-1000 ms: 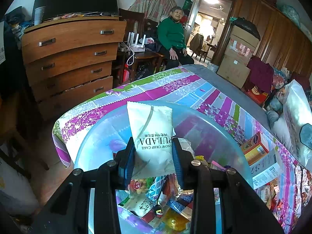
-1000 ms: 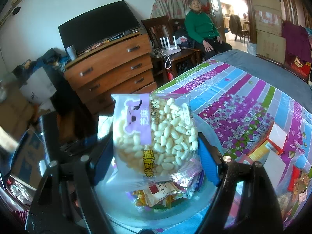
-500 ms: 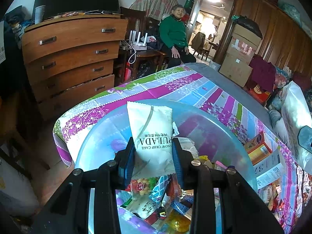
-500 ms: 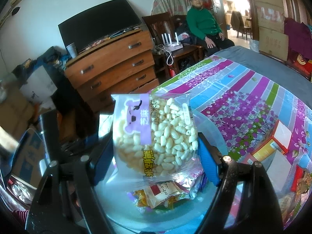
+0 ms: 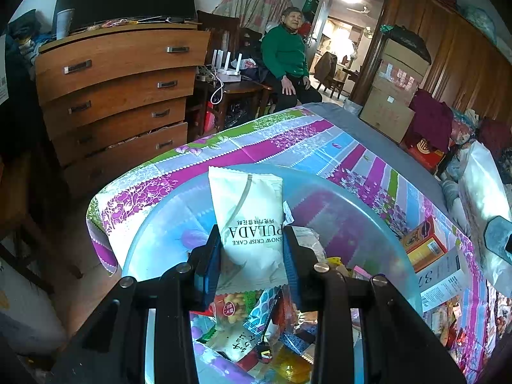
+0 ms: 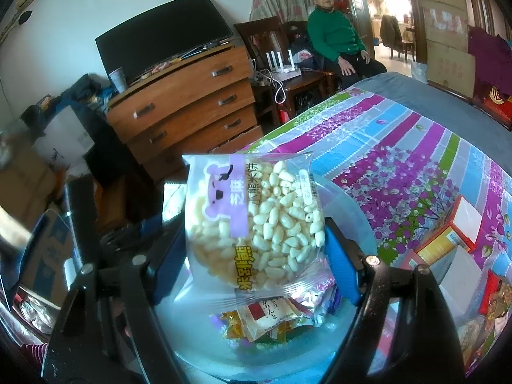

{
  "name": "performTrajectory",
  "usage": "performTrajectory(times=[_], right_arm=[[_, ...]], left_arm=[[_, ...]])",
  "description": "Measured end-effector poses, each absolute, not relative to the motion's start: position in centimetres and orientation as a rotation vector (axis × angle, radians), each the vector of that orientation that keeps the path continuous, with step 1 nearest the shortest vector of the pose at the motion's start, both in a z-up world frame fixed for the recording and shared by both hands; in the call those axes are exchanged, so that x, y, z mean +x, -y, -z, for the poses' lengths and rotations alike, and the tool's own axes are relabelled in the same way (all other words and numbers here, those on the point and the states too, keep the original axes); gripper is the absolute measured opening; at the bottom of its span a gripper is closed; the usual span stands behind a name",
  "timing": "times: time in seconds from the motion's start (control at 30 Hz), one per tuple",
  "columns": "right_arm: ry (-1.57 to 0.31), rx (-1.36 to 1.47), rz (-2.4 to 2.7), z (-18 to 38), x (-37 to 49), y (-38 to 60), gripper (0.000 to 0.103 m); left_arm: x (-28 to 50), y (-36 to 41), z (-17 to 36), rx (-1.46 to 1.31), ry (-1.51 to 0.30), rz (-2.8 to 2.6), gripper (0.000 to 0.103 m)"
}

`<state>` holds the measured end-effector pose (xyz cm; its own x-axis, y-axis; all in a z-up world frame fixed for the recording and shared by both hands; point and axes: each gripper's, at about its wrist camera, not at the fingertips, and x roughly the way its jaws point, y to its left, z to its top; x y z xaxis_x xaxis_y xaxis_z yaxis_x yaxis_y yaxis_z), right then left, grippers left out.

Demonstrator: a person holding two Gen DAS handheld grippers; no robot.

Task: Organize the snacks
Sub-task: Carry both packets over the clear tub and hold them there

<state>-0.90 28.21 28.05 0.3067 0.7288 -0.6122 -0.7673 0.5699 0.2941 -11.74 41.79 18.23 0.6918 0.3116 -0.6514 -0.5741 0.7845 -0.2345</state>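
Left gripper (image 5: 251,249) pinches white "SNOW CRISP CAKE" packet (image 5: 248,214); right gripper (image 6: 256,246) pinches clear puffed-rice bag with purple bear (image 6: 252,220), both above translucent blue bowl (image 5: 377,233).

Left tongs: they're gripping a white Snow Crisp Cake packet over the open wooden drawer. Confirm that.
Not the drawer. In the left wrist view the left tongs grip the white Snow Crisp Cake packet over the clear plastic tub of snacks on the floral tablecloth.

1. Two grippers are showing: the left gripper (image 5: 252,249) and the right gripper (image 6: 256,240).
2. Two held packets are showing: one white snack packet (image 5: 248,211), one puffed-rice packet (image 6: 256,220).
3. One translucent basin (image 5: 377,224) is sitting there.
4. One seated person (image 5: 284,54) is appearing.
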Motion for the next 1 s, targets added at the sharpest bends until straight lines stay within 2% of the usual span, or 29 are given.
performTrajectory(times=[1.0], right_arm=[[-0.824, -0.018, -1.001, -26.6, -0.4, -27.9, 0.080]], left_arm=[[-10.9, -41.7, -18.1, -0.456, -0.632, -0.509, 0.036]])
